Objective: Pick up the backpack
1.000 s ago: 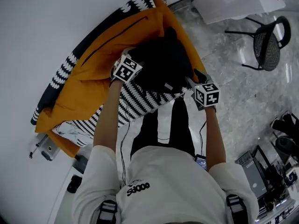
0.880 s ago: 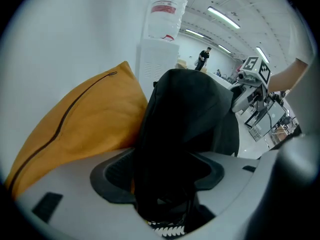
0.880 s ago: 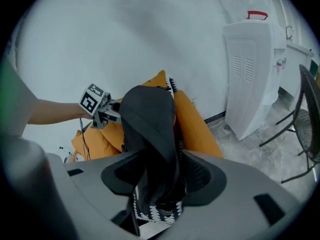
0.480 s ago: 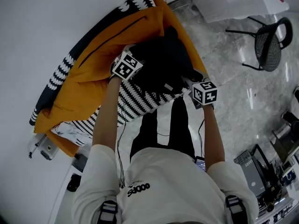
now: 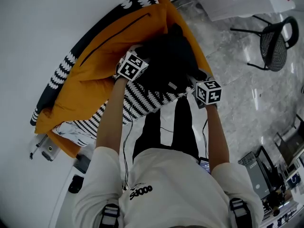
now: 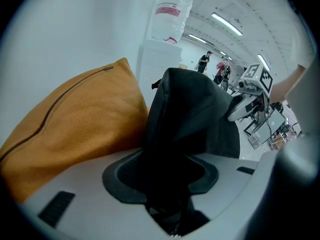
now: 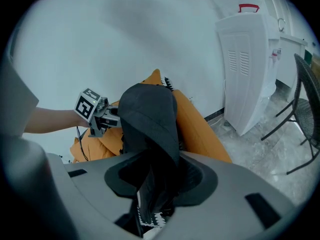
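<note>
- A white wall (image 5: 42, 23) met a grey marbled floor (image 5: 237, 103). Against the wall leaned an orange zippered cushion (image 5: 104, 75) over a black-and-white patterned cloth (image 5: 142, 103).
- The black backpack (image 5: 168, 63) lay on top of that cushion and cloth, in front of the person.
- The left gripper (image 5: 137, 63) had its jaws closed on a fold of the backpack's dark fabric at its left side.
- The right gripper (image 5: 197, 82) was likewise clamped on black fabric at the backpack's right side.
- Likely risk: both held only loose cloth, not a strap or handle. The fabric could slip through the jaws as the weight came on.
- An uneven lift might tip the bag toward one side.
- A scrap of patterned cloth showed low beneath the right jaws. I could not tell whether it was caught. If so, it might be dragged up too.
- Only the head view showed the whole pile and both arms at once.
- Only the left gripper view showed the bottle (image 6: 170, 16) on top of a white water dispenser (image 6: 160, 59) and people (image 6: 215, 66) far off.
- The right gripper view alone showed the dispenser standing just beside a black chair (image 7: 300, 109).
</note>
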A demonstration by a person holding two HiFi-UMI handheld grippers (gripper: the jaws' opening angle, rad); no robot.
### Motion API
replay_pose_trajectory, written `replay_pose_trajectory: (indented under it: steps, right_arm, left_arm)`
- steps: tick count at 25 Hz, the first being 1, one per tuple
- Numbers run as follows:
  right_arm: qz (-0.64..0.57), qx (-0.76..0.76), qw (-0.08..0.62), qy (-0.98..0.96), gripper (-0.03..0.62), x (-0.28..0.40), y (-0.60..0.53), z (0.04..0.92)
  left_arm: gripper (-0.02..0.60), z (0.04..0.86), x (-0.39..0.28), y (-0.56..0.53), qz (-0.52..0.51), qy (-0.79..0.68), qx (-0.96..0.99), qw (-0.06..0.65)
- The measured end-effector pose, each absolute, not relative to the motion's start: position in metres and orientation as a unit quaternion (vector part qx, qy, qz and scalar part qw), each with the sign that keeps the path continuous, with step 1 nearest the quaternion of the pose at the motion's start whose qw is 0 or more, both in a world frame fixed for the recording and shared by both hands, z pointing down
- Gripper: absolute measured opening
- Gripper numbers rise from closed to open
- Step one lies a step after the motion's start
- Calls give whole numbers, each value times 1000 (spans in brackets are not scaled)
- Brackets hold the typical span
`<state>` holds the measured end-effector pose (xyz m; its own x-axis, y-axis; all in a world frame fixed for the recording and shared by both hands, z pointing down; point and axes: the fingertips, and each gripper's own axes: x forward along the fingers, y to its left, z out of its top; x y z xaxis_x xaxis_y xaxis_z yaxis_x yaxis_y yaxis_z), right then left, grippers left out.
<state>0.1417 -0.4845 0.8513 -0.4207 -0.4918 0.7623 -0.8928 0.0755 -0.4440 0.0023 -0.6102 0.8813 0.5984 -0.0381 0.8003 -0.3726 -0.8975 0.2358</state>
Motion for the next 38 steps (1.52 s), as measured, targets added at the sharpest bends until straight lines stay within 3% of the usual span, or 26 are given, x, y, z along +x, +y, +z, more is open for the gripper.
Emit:
replay_pose_trajectory:
  steps: [18, 38]
  right_arm:
    - [484, 469, 203, -710, 74, 114, -443, 831]
    - [396, 459, 245, -757, 46, 75, -373, 769]
  left_arm:
    - [86, 855, -19, -565, 384, -219, 878, 183]
    - [71, 786, -64, -483, 352, -293, 872, 174]
